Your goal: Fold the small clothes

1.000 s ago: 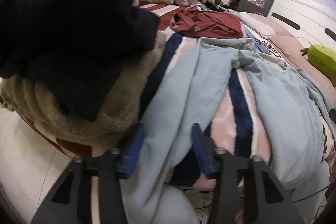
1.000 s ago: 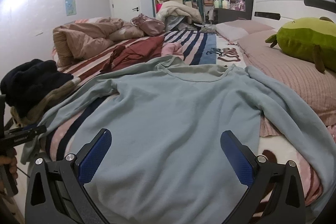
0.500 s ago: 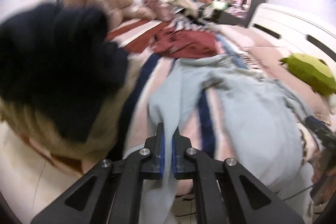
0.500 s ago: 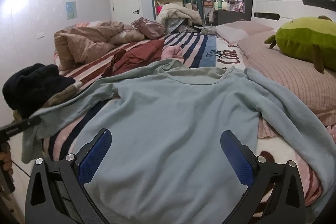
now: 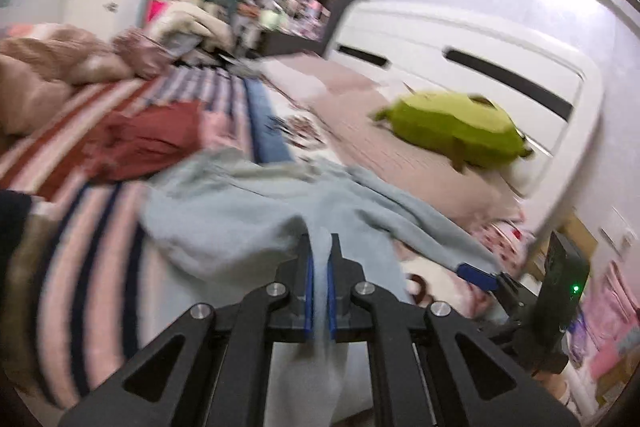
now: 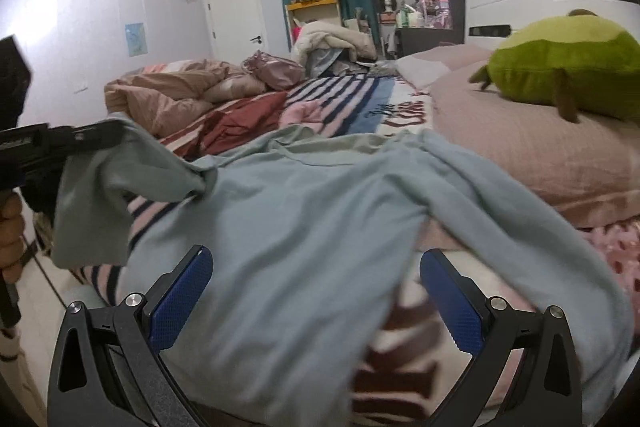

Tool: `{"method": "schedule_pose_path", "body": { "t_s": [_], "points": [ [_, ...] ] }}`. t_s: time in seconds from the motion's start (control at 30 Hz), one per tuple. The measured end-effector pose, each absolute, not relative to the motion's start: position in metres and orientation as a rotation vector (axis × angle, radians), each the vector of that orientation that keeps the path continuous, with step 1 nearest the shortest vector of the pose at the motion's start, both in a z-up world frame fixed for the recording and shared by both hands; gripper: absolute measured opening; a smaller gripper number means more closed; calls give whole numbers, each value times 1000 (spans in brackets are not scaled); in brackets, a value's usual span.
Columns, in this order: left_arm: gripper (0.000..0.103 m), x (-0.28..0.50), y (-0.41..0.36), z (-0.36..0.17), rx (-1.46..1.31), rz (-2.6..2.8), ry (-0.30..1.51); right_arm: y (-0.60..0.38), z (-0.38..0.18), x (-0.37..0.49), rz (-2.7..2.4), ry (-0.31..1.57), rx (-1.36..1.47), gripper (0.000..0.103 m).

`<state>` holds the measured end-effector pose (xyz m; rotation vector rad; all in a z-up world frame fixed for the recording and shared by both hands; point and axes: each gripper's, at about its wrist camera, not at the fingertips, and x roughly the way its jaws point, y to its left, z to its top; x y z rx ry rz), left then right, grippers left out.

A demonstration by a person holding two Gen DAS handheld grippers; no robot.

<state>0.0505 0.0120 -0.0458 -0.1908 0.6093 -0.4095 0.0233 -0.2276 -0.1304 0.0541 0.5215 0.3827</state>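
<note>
A pale blue long-sleeved top (image 6: 304, 227) lies spread on the striped bed. My left gripper (image 5: 319, 259) is shut on its left sleeve (image 5: 320, 307), which hangs down between the blue pads. In the right wrist view the left gripper (image 6: 108, 133) holds that sleeve (image 6: 120, 195) lifted above the bed's left edge. My right gripper (image 6: 316, 299) is open and empty, low over the top's hem, one pad on each side of the body. The right gripper's blue pad (image 5: 476, 275) also shows in the left wrist view.
A dark red garment (image 6: 244, 123) and a pink one (image 6: 300, 115) lie further up the bed. A green plush toy (image 6: 560, 67) sits on the pink pillow at the right. A crumpled beige duvet (image 6: 168, 99) lies at the far left. A white headboard (image 5: 460, 67) is behind.
My left gripper closed on the sleeve at the bed's left edge, then lifted it and swung it right over the top. The right gripper stayed open over the hem.
</note>
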Motion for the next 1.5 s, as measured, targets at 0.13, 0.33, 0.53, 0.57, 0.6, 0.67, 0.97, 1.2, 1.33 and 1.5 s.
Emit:
{"method": "schedule_pose_path", "body": {
  "t_s": [0.13,0.33,0.53,0.57,0.6,0.67,0.97,1.2,1.33,1.5],
  "points": [
    [6,72,-24,-76,-217,-489,726,-254,-140,19,331,543,76,103],
    [41,54,-29,-83,-195,-523,747,-268,-148,21,361,587,116,103],
    [52,36,15,-64,-155,-356,670,-237,-150,28,513,634,126,96],
    [53,32,24,-62,-145,-320,658,-230,-152,29,530,644,128,90],
    [53,29,31,-61,-141,-295,651,-223,-154,31,543,660,132,76],
    [53,23,48,-61,-150,-261,637,-207,-162,38,583,710,136,67],
    [55,10,96,-78,-215,-234,616,-167,-186,51,537,838,85,5],
    [55,11,109,-87,-251,-254,601,-189,-156,56,487,810,-9,1],
    [55,12,109,-91,-246,-262,609,-211,-150,69,593,922,-18,2],
    [58,14,105,-92,-235,-262,617,-226,-157,89,386,1008,-293,6]
  ]
}}
